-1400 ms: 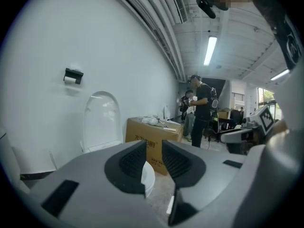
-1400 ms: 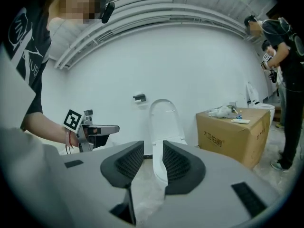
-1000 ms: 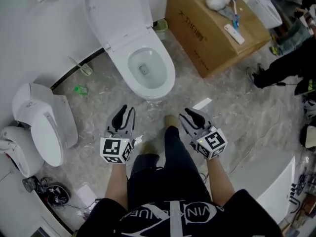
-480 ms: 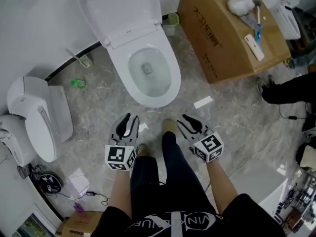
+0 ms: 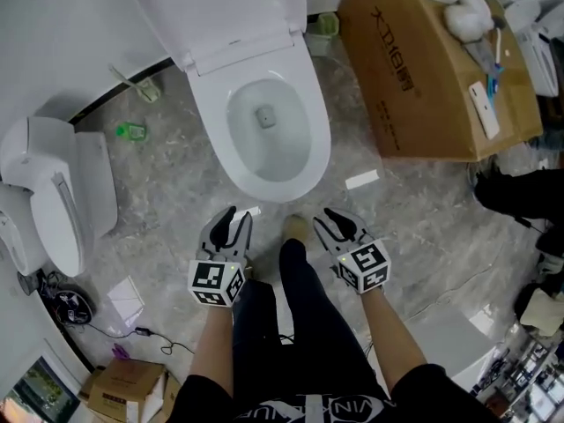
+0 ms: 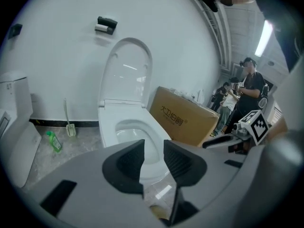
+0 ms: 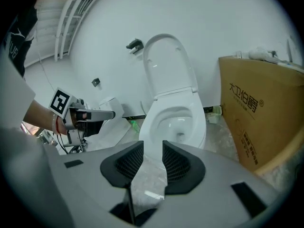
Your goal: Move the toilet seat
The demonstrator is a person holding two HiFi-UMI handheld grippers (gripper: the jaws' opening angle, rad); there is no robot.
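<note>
Gleaming white toilet seat (image 5: 225, 11), raised

The toilet seat (image 5: 220, 7) is plain glossy white with a rounded top. It's flipped up and leaning back against the wall, hinged at the rear of the open bowl. It stands straight ahead of the left hand-held gripper (image 5: 231, 217) and right hand-held gripper (image 5: 332, 218), on the far side of the bowl and well apart from both. Honestly can't tell whether a separate ring lies down on the rim.
</note>
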